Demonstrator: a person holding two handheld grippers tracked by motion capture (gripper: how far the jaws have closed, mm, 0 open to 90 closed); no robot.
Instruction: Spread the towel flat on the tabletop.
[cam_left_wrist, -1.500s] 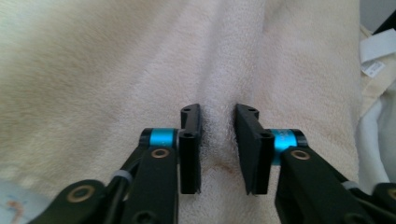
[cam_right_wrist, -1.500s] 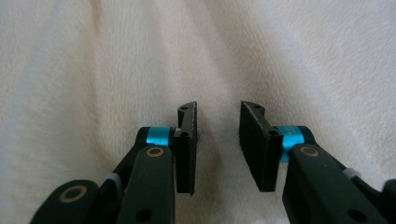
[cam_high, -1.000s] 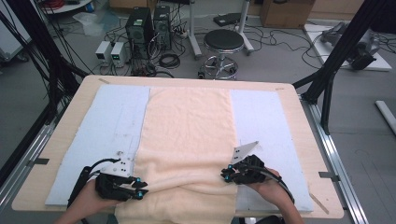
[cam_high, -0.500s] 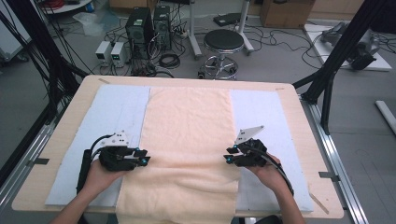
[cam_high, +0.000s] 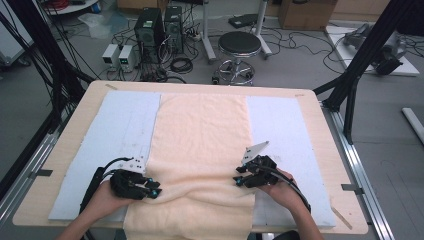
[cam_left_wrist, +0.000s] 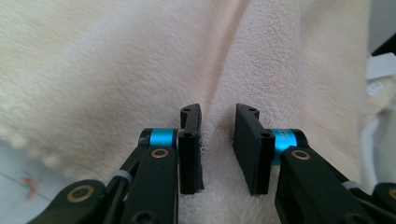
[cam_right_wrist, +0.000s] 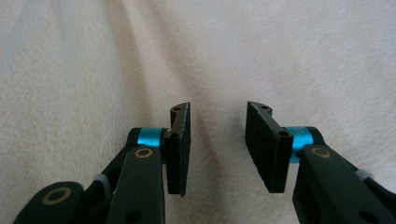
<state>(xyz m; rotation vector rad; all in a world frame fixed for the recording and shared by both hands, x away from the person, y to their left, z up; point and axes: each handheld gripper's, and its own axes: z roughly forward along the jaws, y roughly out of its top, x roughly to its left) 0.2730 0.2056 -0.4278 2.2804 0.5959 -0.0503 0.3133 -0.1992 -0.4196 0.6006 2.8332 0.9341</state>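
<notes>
Cream towel (cam_high: 202, 145) lay over pale mats on my wooden table (cam_high: 320, 125); my left gripper (cam_high: 152, 189) and right gripper (cam_high: 239, 179) stood parted, holding nothing.

A light wooden table (cam_high: 327, 135) carries a pale blue mat (cam_high: 125, 125), with a cream towel (cam_high: 202, 135) across it.

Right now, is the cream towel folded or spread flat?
Mostly spread. The towel lies open lengthwise on the table, with a raised wrinkle between the left gripper and the right gripper; its near edge hangs off the table.
</notes>
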